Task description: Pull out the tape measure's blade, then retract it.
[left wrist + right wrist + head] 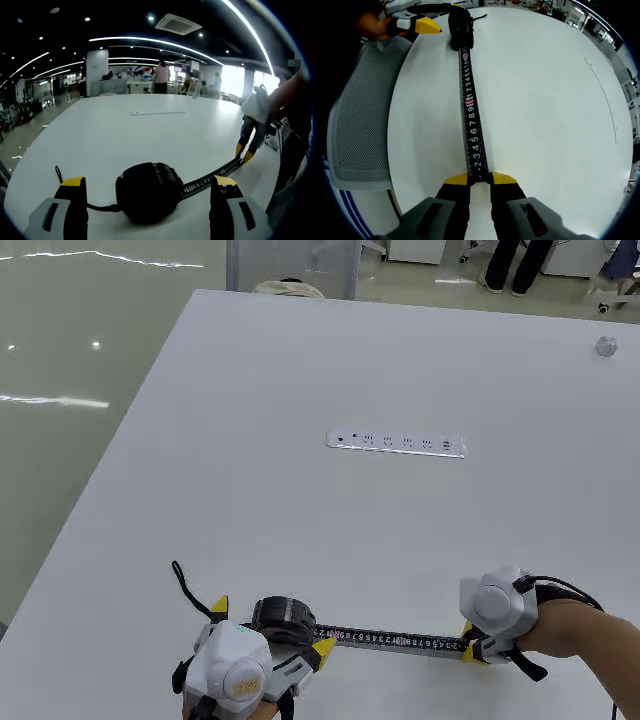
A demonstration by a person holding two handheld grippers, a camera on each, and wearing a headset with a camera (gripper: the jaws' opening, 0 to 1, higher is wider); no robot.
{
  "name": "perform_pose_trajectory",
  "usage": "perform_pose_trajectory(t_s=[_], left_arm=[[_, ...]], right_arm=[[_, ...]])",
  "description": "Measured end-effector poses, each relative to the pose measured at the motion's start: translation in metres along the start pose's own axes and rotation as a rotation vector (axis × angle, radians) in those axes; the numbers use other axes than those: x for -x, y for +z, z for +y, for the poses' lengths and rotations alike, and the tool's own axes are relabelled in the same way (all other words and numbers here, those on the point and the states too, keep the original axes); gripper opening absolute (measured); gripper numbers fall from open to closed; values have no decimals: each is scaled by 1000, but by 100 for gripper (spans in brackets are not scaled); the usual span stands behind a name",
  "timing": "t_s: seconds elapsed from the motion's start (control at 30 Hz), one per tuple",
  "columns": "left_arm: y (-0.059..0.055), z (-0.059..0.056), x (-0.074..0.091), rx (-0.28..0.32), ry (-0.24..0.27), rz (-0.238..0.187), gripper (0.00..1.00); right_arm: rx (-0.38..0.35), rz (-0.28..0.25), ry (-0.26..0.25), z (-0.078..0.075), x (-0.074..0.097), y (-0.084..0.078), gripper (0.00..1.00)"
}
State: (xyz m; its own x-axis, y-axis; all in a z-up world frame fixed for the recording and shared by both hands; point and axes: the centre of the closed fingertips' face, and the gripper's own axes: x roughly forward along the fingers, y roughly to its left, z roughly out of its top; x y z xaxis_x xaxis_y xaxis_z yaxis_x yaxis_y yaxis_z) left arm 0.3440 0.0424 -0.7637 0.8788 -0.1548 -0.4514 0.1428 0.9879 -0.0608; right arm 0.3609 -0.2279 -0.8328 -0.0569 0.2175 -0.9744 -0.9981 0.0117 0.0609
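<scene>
Right hand-held gripper (480, 178) low, tight on blade (470, 112)

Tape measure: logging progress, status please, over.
Right gripper shut on black numbered blade. Left gripper open, straddling round black case. Blade extended along white table. White power strip well clear.

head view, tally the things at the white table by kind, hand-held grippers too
black round tape measure, blade out: 1
flat white power strip: 1
small pale round object near the far edge: 1
white yellow-tipped grippers: 2 (left hand-held gripper, right hand-held gripper)
total: 5
</scene>
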Motion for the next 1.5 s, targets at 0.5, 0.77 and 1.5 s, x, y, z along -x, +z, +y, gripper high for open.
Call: perform_pose_trajectory(t_s=[0.5, 0.77, 1.5], left_arm=[[-15, 11, -21, 103, 66, 95, 80], [-17, 4, -22, 116, 65, 124, 68], [-21, 2, -23, 3, 83, 173, 58]], right_arm=[[-78, 40, -11, -1, 0, -1, 14], [-89, 50, -16, -1, 1, -2, 15], [-81, 43, -16, -1, 0, -2, 14]])
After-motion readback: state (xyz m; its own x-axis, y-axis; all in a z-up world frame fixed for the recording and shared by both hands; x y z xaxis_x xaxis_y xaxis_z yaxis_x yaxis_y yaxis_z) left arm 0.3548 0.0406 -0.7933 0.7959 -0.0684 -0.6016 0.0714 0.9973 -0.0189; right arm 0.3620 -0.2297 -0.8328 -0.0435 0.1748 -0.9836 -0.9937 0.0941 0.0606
